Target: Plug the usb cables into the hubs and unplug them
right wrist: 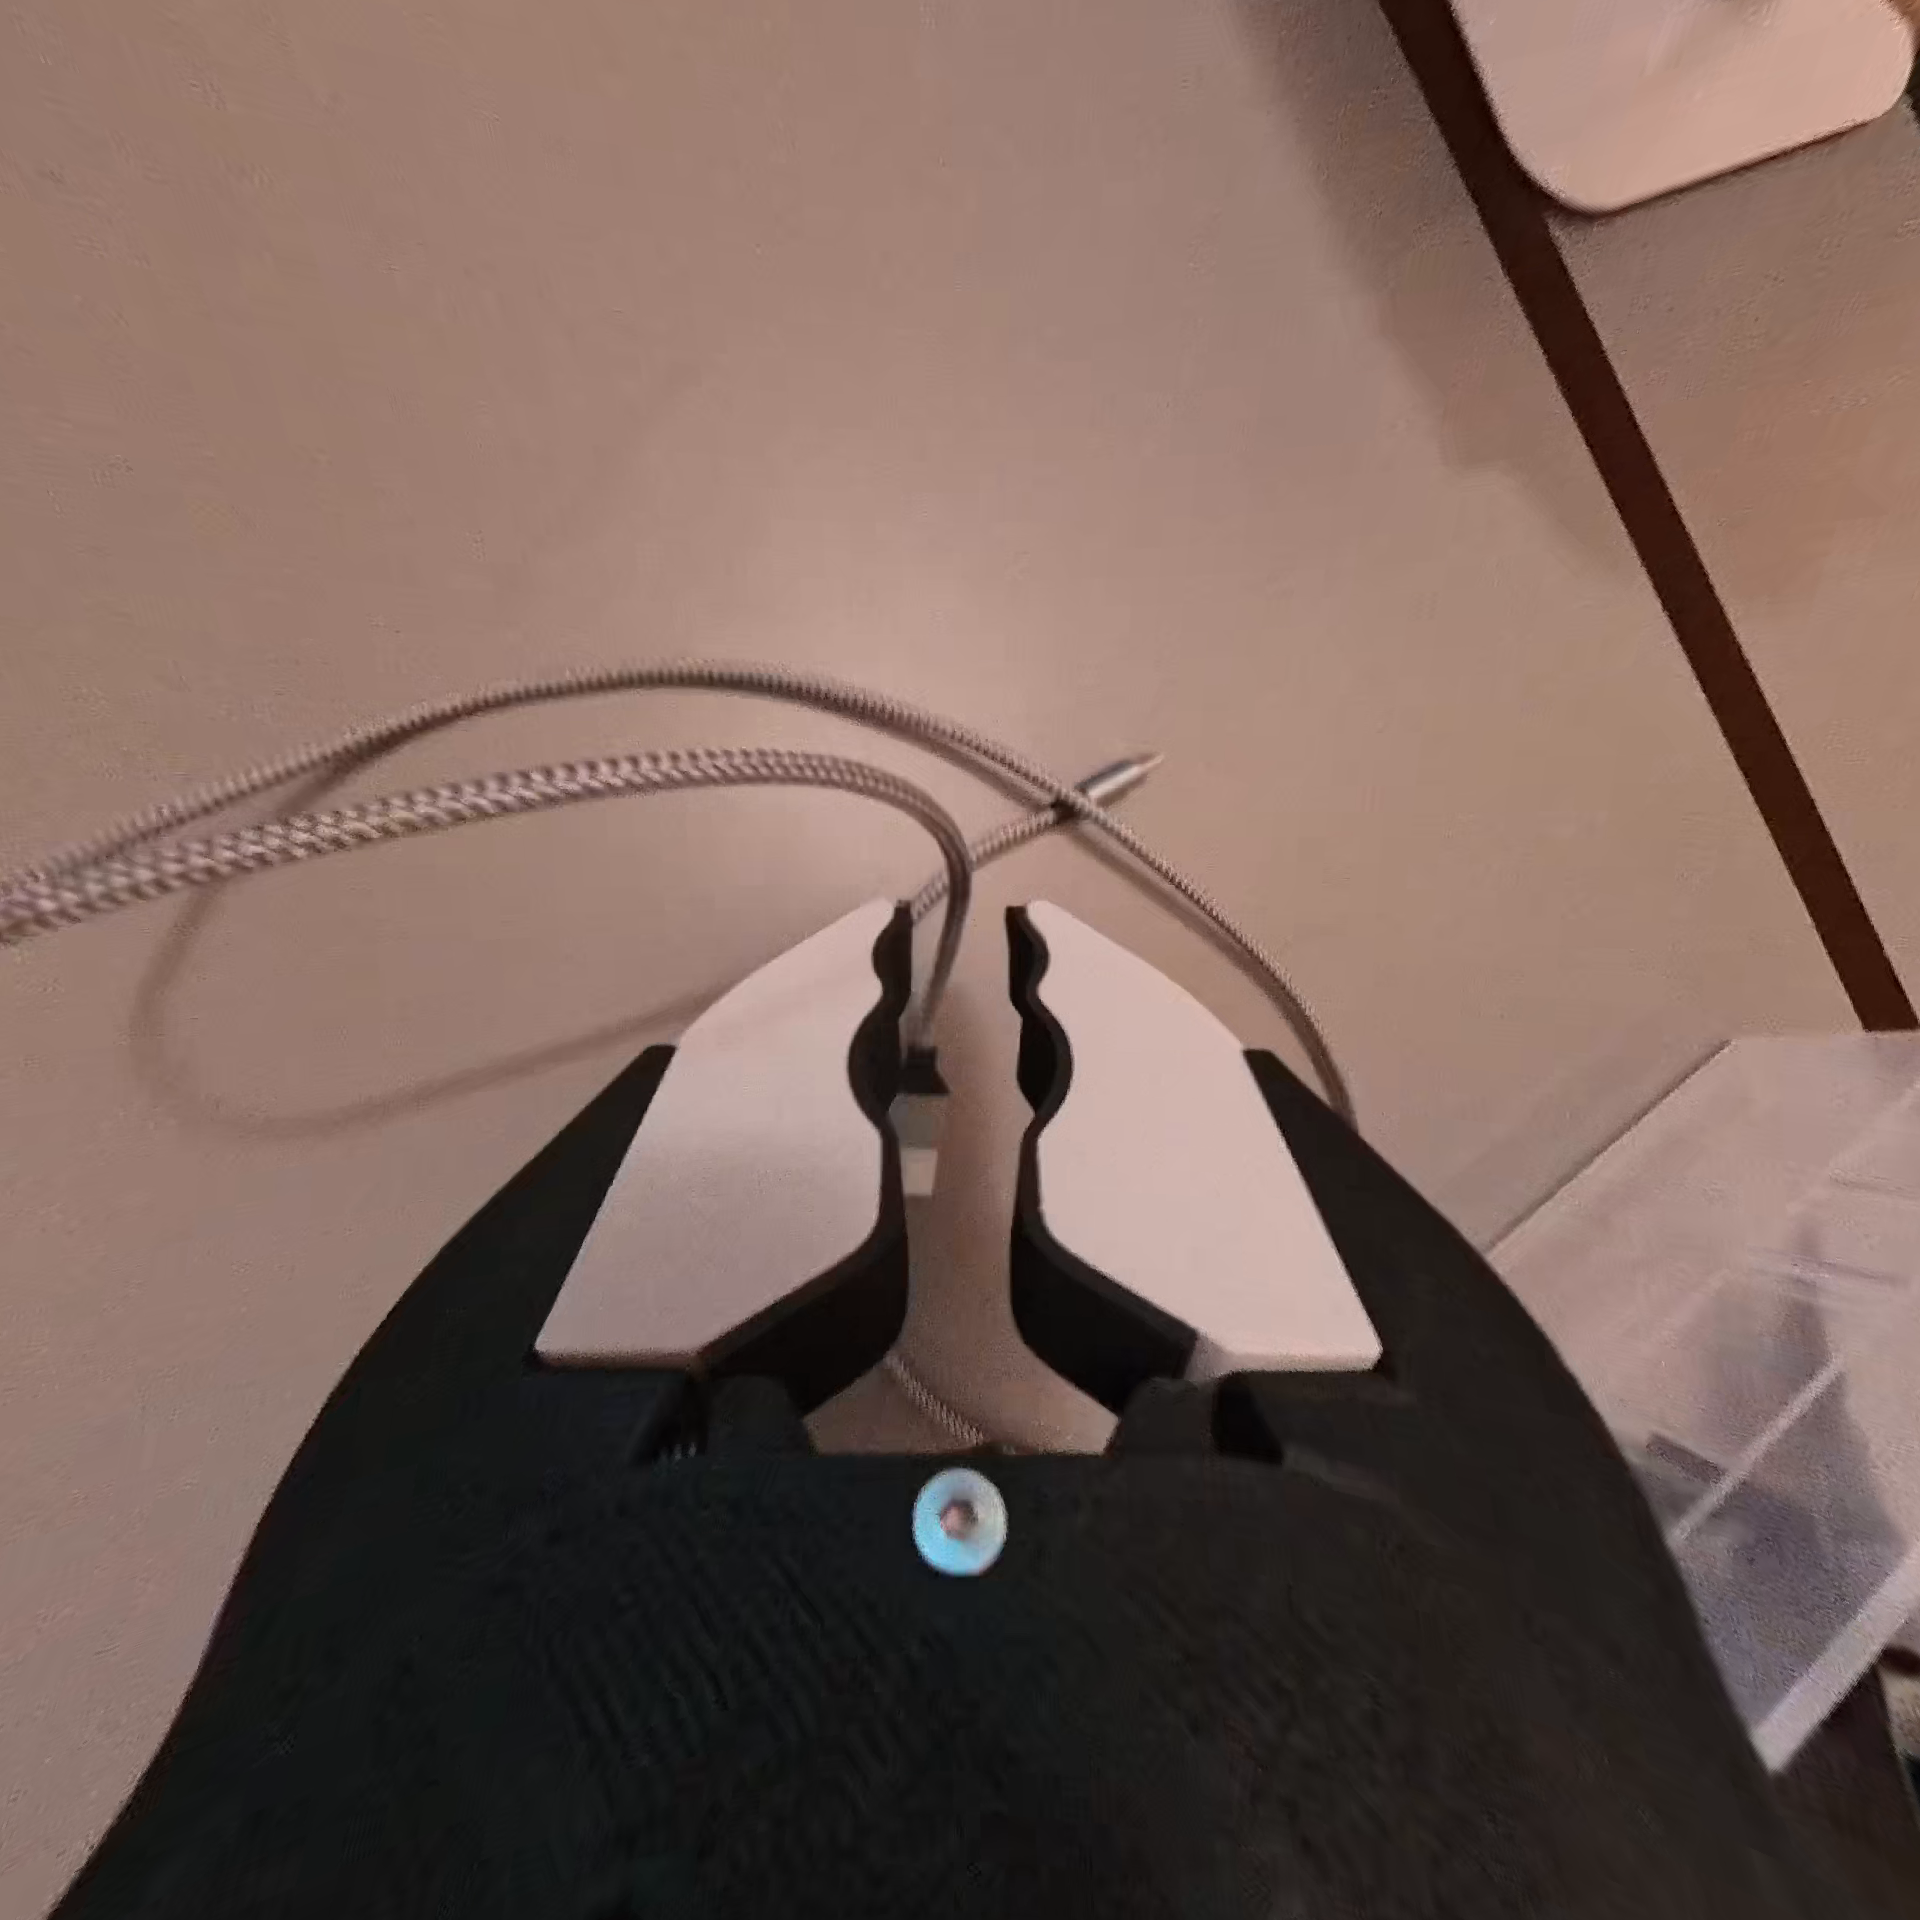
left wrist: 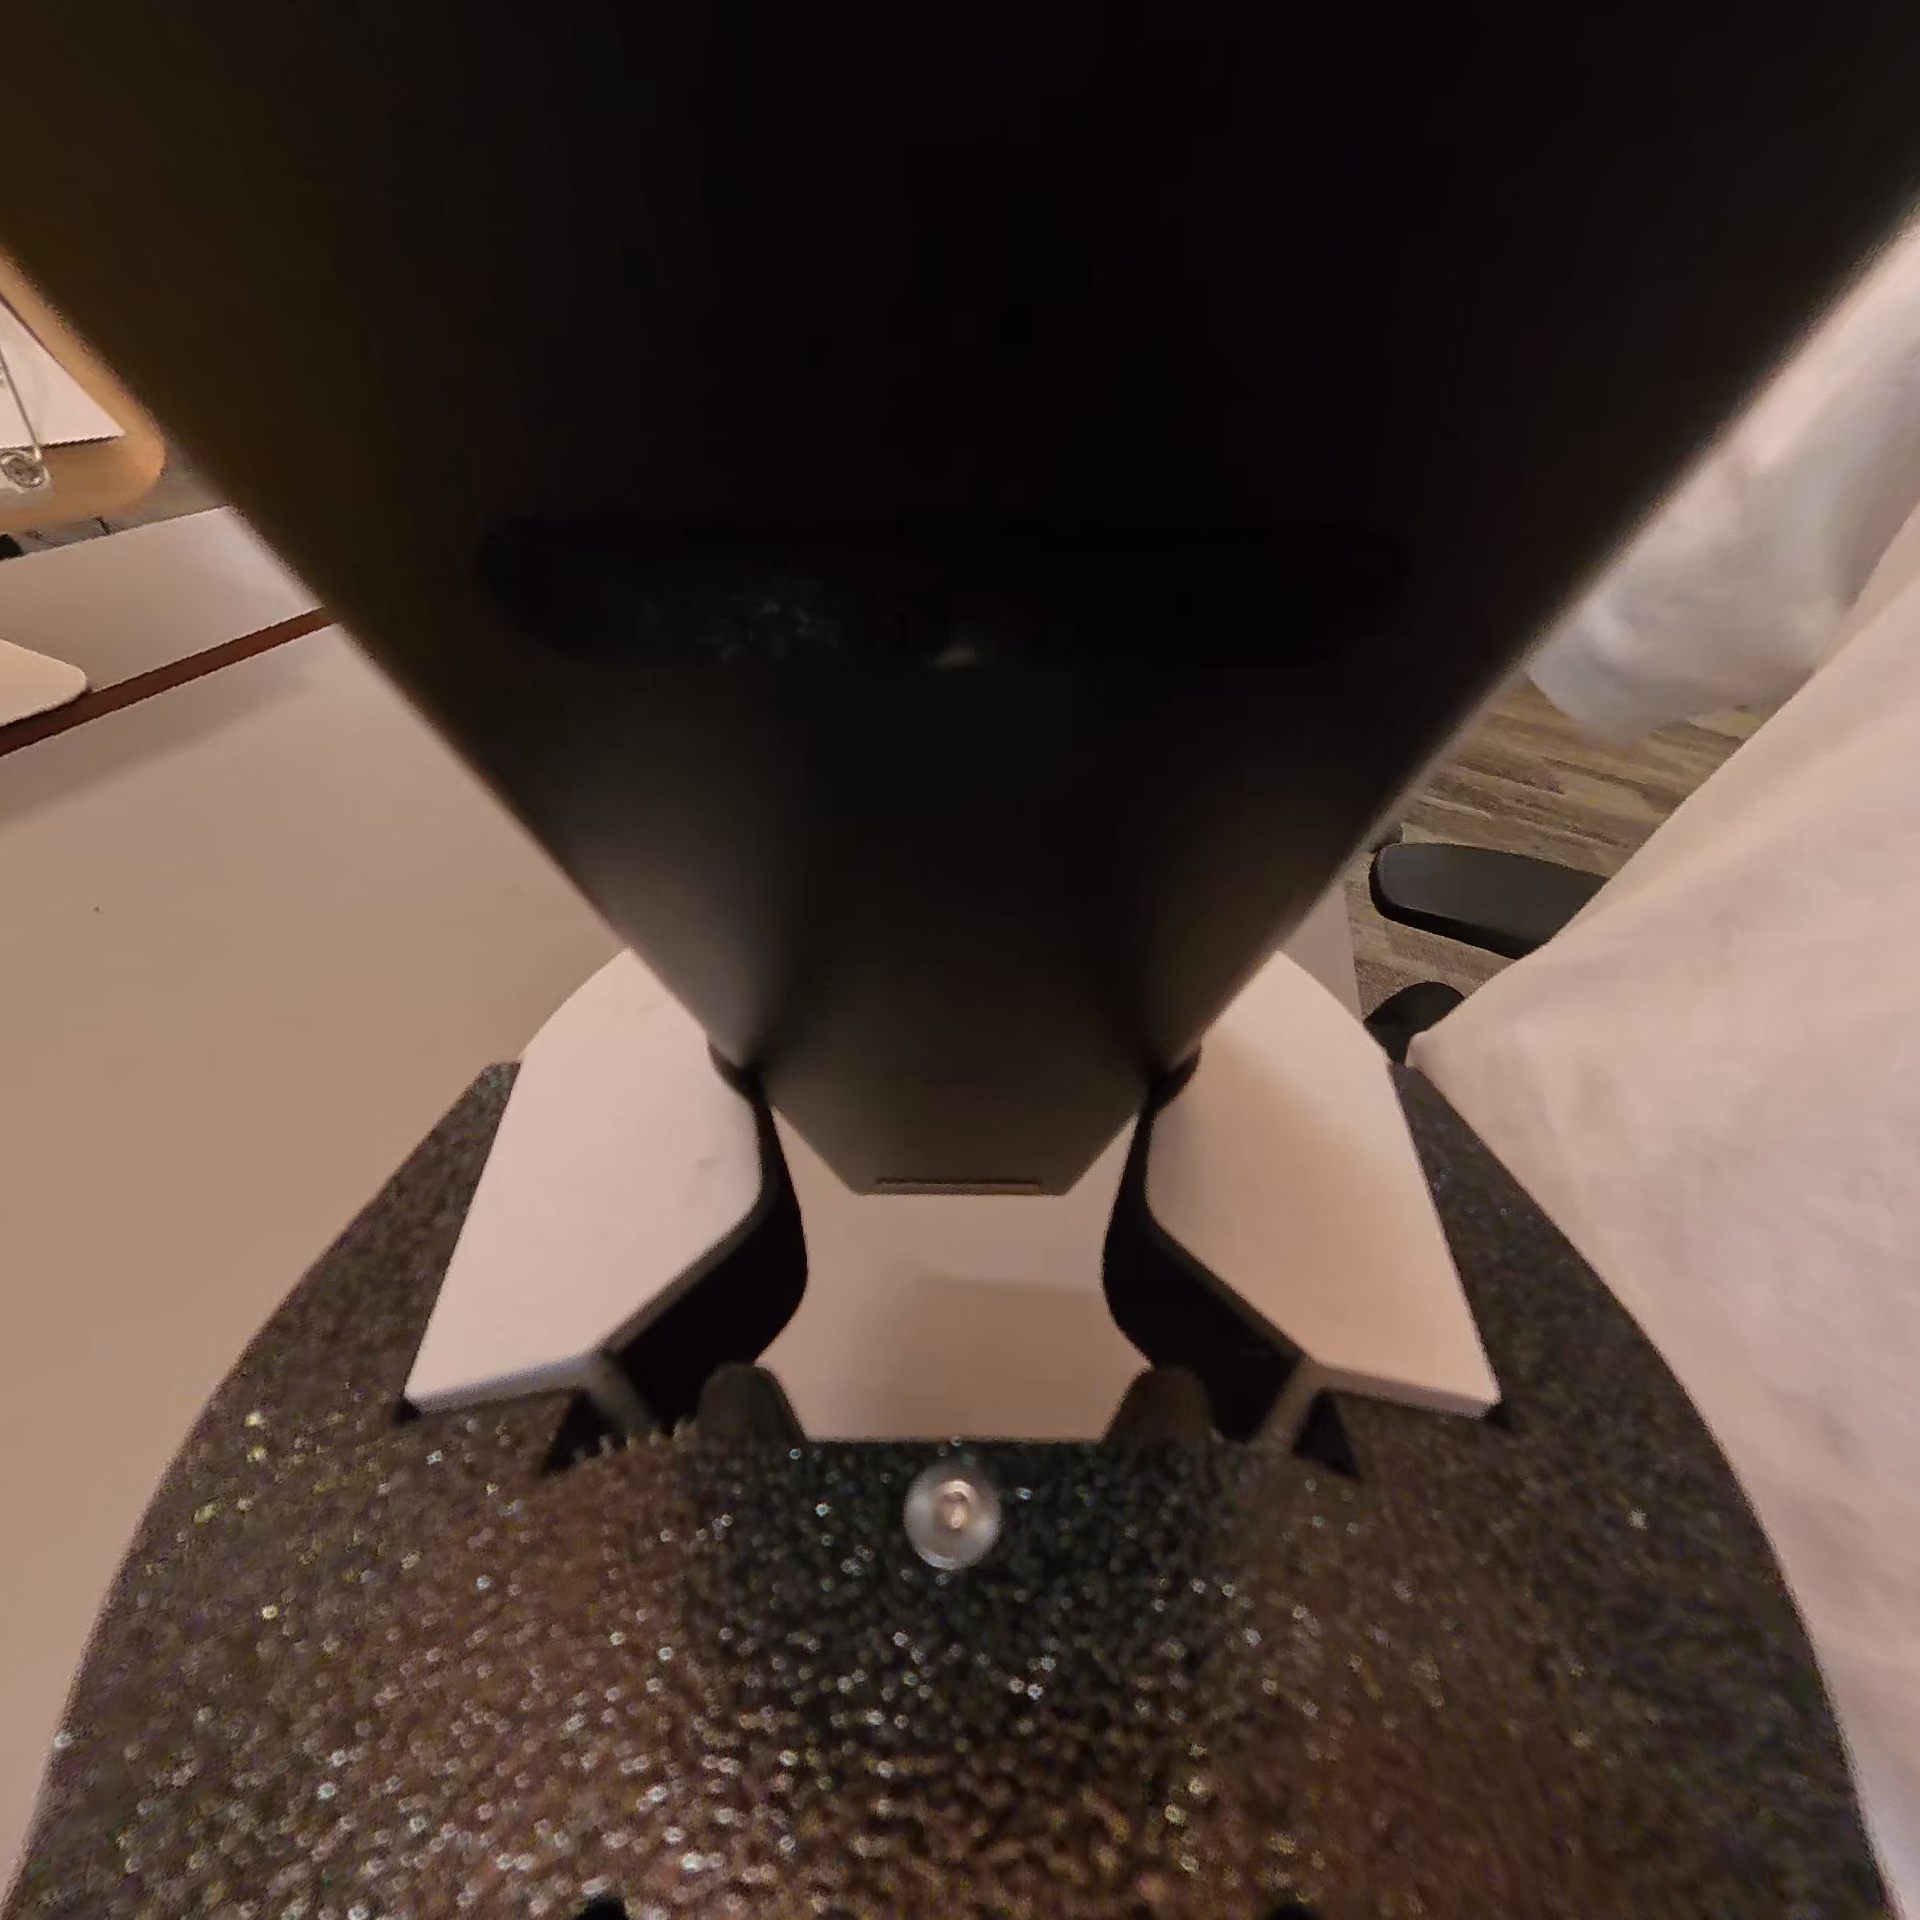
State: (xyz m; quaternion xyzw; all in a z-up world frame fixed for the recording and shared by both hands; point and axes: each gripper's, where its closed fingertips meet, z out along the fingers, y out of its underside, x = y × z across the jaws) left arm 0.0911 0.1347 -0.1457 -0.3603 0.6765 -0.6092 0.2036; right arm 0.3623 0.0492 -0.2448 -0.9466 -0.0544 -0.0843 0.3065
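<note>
The pale table (right wrist: pixel 727 364) is filling most of both views, with a dark seam (right wrist: pixel 1621 436) running across it in the right wrist view. In the left wrist view a big black hub (left wrist: pixel 956 520) is looming over nearly everything, widening toward the top and narrowing to a blunt end with a thin slot; a long dark recess is showing across its face. The left gripper (left wrist: pixel 954 1091) is clamping that narrow end, its two fingers pressing against either side of it, so its jaws are standing moderately apart and gripping the hub. A white cloth-like mass (left wrist: pixel 1714 1143) is lying to the right, and a black chair arm (left wrist: pixel 1475 904) is showing over patterned carpet (left wrist: pixel 1507 790) beyond it. In the right wrist view a braided grey cable (right wrist: pixel 499 800) is looping over the table, crossing itself near a metal plug (right wrist: pixel 1117 781) at its far end. The right gripper (right wrist: pixel 958 920) is hovering over the cable's other plug (right wrist: pixel 920 1117), which is lying between the fingers, close against the left one; the jaws are standing slightly apart with a clear gap, and I cannot tell whether the plug is being held. A clear plastic box (right wrist: pixel 1704 1226) is sitting at the right edge.
</note>
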